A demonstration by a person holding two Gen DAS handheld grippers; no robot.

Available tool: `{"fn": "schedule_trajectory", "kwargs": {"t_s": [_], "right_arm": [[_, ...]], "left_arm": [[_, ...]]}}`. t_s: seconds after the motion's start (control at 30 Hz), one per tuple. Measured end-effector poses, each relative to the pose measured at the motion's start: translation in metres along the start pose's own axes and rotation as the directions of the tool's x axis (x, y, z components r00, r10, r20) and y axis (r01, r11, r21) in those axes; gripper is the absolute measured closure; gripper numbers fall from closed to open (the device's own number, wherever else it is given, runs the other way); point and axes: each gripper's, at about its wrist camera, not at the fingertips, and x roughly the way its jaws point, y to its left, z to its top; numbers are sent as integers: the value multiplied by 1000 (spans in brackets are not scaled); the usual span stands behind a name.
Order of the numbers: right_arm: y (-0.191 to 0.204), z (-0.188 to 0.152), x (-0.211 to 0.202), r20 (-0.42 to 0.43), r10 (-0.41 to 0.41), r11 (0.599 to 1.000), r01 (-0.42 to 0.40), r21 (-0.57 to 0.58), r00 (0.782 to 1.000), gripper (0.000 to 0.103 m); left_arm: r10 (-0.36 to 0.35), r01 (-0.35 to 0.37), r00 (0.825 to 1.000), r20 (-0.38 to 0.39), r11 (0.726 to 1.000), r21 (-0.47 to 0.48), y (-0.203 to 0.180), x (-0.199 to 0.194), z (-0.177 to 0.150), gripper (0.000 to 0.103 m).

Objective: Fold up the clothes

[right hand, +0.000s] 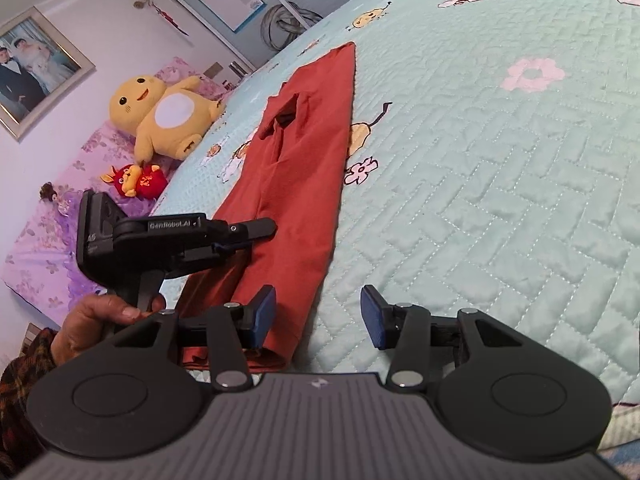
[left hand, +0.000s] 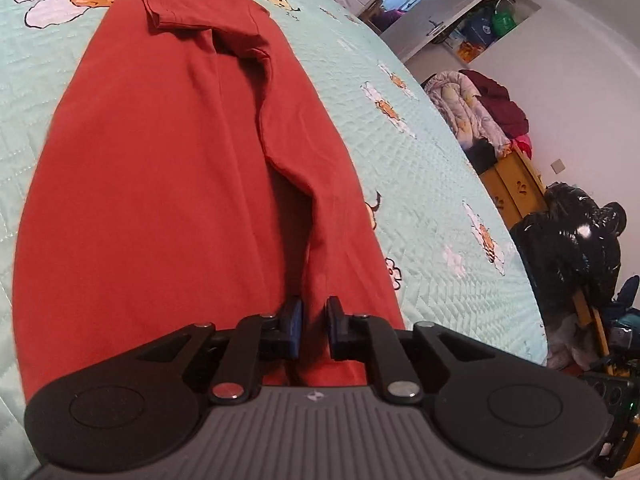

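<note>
Left wrist view: red shirt lies lengthwise on the pale green quilt, sides already turned in, one sleeve folded across the far end. Left gripper has its jaws drawn nearly together, a raised ridge of the shirt's near hem pinched between the pads. The bite looks shallow, so the cloth could slip out on lifting; it may also hold only the top layer, in which case the fold would open.

Right wrist view: right gripper stands about half open with nothing in it. Its left pad sits over the shirt's near corner, the other over bare quilt. Closing here could miss the hem or catch quilt with it. Left gripper is seen from the side, fingers on the shirt, held by a hand. Lifting one-sided would skew the fold.
</note>
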Motion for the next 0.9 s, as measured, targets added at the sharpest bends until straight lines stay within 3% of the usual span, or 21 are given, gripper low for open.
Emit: {"fn": "schedule_trajectory", "kwargs": {"t_s": [0.1, 0.23, 0.4, 0.47, 0.6, 0.7, 0.9], "right_arm": [[9, 5, -5, 28, -17, 999, 18, -36, 999, 55], [29, 8, -8, 43, 52, 989, -45, -143, 998, 55], [44, -11, 22, -108, -18, 953, -16, -303, 994, 56], [49, -15, 21, -97, -45, 932, 7, -361, 994, 57], [59, 5, 12, -66, 48, 938, -68, -340, 997, 57], [60, 26, 23, -62, 138, 943, -150, -298, 988, 57], [51, 44, 53, -64, 204, 951, -214, -224, 977, 57]], "left_arm": [[-3, 3, 1000, 4, 1000, 12, -1, -3, -3, 91], [-19, 19, 1000, 16, 1000, 0, -1, -5, -4, 90], [-79, 83, 994, 72, 995, -54, 2, -13, 3, 43], [-68, 73, 993, 99, 996, -46, 1, -13, 13, 42], [-43, 52, 989, 141, 997, -63, 6, -6, 36, 41], [10, -1, 985, 173, 999, -49, 7, 6, 61, 41], [131, -147, 969, 212, 987, 64, 3, 40, 104, 41]]}}
